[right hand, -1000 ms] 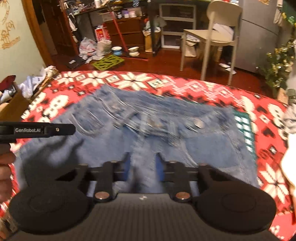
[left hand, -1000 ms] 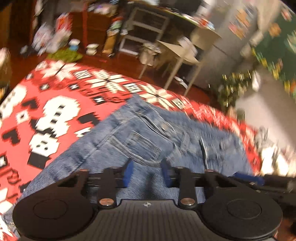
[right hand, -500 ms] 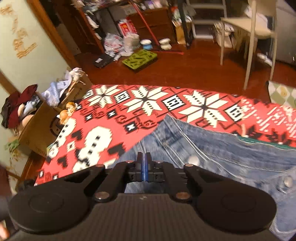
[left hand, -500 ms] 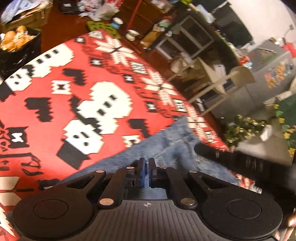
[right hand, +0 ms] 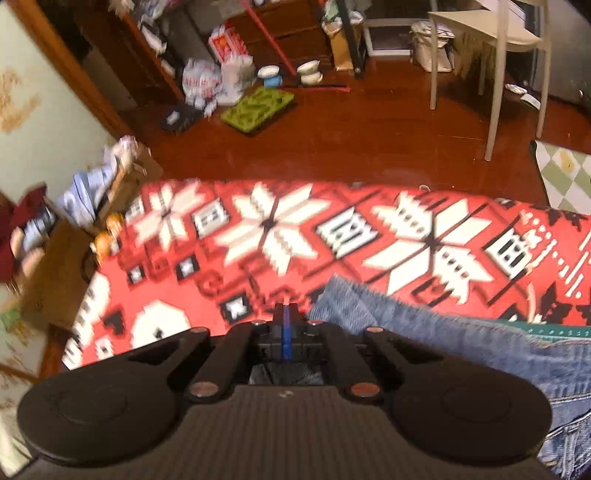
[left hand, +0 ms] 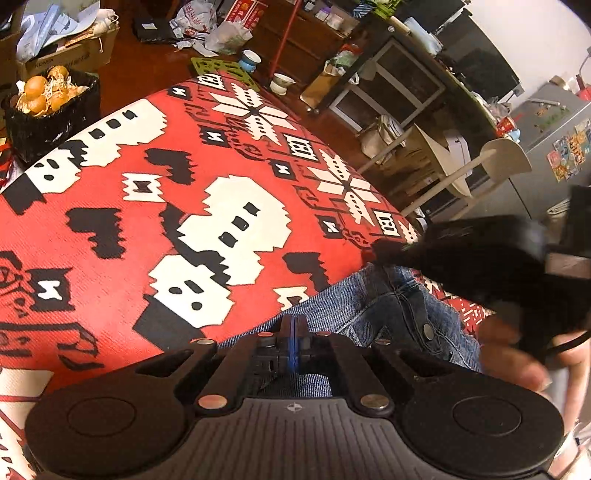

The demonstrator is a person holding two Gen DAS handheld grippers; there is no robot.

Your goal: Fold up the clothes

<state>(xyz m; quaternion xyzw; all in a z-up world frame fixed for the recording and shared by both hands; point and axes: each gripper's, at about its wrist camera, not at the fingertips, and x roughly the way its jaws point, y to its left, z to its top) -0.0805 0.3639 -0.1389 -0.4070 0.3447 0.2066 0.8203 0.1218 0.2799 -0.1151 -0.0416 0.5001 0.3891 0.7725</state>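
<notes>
Blue denim jeans [left hand: 388, 306] lie on a red, white and black patterned cloth [left hand: 147, 229] that covers the surface. My left gripper [left hand: 293, 325] is shut on an edge of the denim at the bottom centre. In the right wrist view my right gripper [right hand: 283, 317] is shut too, with a denim fold under its fingers and the rest of the jeans [right hand: 443, 343] trailing right. In the left wrist view the right gripper [left hand: 380, 256] shows as a dark blur pinching the waistband, with a hand [left hand: 517, 354] behind it.
A black basket of orange fruit [left hand: 48, 107] and a cardboard box [left hand: 62, 51] stand beyond the cloth's left edge. A white chair [right hand: 495, 29], a green mat [right hand: 258, 107] and floor clutter lie past the far edge. A fridge [left hand: 554, 140] is at right.
Both grippers, open above the spread jeans a second ago, closed on the denim. They have since swung left, so more bare cloth shows and the jeans bunch to the right.
</notes>
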